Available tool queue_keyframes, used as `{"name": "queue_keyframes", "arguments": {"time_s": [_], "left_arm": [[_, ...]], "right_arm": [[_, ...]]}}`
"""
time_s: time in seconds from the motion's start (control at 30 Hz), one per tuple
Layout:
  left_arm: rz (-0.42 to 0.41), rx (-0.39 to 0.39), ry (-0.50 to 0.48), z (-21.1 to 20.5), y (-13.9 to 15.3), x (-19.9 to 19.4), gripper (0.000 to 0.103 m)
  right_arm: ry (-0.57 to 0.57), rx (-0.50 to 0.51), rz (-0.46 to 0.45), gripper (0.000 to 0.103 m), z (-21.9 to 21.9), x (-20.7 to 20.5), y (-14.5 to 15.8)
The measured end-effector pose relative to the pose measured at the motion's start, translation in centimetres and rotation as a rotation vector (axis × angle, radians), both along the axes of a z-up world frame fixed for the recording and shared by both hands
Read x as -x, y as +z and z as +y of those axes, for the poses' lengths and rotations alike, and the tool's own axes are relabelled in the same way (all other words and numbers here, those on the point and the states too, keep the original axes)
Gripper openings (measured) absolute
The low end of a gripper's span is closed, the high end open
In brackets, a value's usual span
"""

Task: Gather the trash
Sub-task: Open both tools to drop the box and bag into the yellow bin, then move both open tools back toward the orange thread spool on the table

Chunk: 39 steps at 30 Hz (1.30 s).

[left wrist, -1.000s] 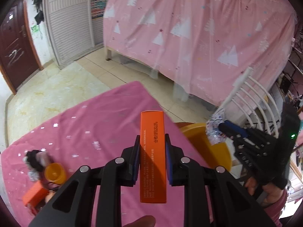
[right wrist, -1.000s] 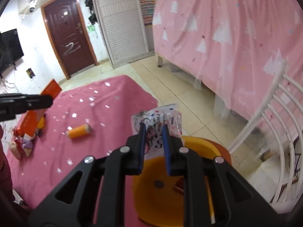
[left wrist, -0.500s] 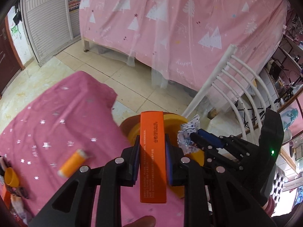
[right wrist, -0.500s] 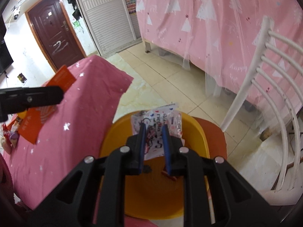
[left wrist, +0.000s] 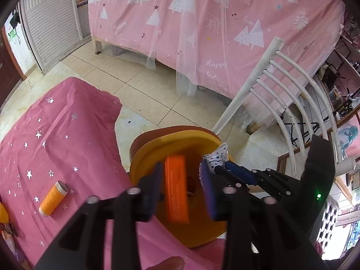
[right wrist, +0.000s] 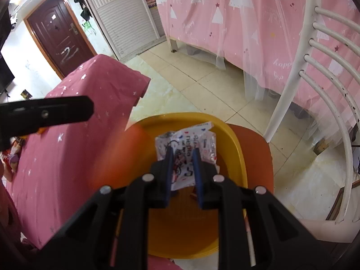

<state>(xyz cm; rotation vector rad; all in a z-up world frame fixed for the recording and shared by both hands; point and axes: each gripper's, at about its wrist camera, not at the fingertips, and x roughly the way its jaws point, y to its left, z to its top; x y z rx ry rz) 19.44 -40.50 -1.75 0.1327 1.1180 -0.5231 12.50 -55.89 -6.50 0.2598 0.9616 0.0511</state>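
Observation:
My left gripper (left wrist: 181, 168) hangs over the yellow bin (left wrist: 144, 155), and its jaws are opening. The orange box (left wrist: 176, 189) sits blurred between them with a gap on each side, no pad touching it, dropping toward the bin's inside. In the right wrist view it shows as an orange smear (right wrist: 126, 157) at the bin's (right wrist: 227, 132) left rim. My right gripper (right wrist: 182, 151) is shut on a white printed wrapper (right wrist: 186, 139) held above the bin's far side. From the left wrist view the right gripper (left wrist: 221, 167) and its wrapper (left wrist: 216, 157) sit just right of the box.
The bin stands on an orange stool (right wrist: 258, 155) beside a table under a pink starred cloth (left wrist: 56, 135). An orange thread spool (left wrist: 52, 198) lies on the cloth, with small items at its left edge. A white slatted chair (left wrist: 281, 85) stands to the right, with a pink curtain behind.
Both grippers swung from over the table to above the bin and sank. The left jaws, shut on the orange box before, have parted and the box is slipping down. The right still clamps the wrapper.

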Motion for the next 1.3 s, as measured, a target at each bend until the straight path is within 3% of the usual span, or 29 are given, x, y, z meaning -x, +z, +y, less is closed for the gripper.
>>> {"name": "queue_keyframes", "arguments": {"time_s": [0.03,0.13,0.37,0.67,0.8,1.3], "left_arm": [[-0.009,-0.004,0.0,0.0,0.1,0.1,0.046],[-0.019,-0.007,-0.005,0.0,0.4,0.3,0.047],[-0.034,0.012,0.008,1.0,1.6,0.7,0.047],[-0.064,0.043,0.028,3.3,3.8,1.2,0.049],[-0.088,0.058,0.043,5.0,4.9,1.4,0.051],[-0.186,0.053,0.18,15.7,8.6,1.9,0.059]], "right_arm": [[0.0,0.0,0.0,0.017,0.0,0.0,0.0],[0.001,-0.005,0.001,0.019,0.0,0.0,-0.1],[0.004,0.0,-0.004,0.035,0.3,0.0,0.2],[0.015,0.016,-0.046,0.036,1.8,0.1,2.6],[0.027,0.028,-0.079,0.052,2.8,-0.1,4.3],[0.165,0.088,-0.145,0.058,10.7,-1.7,8.6]]}}
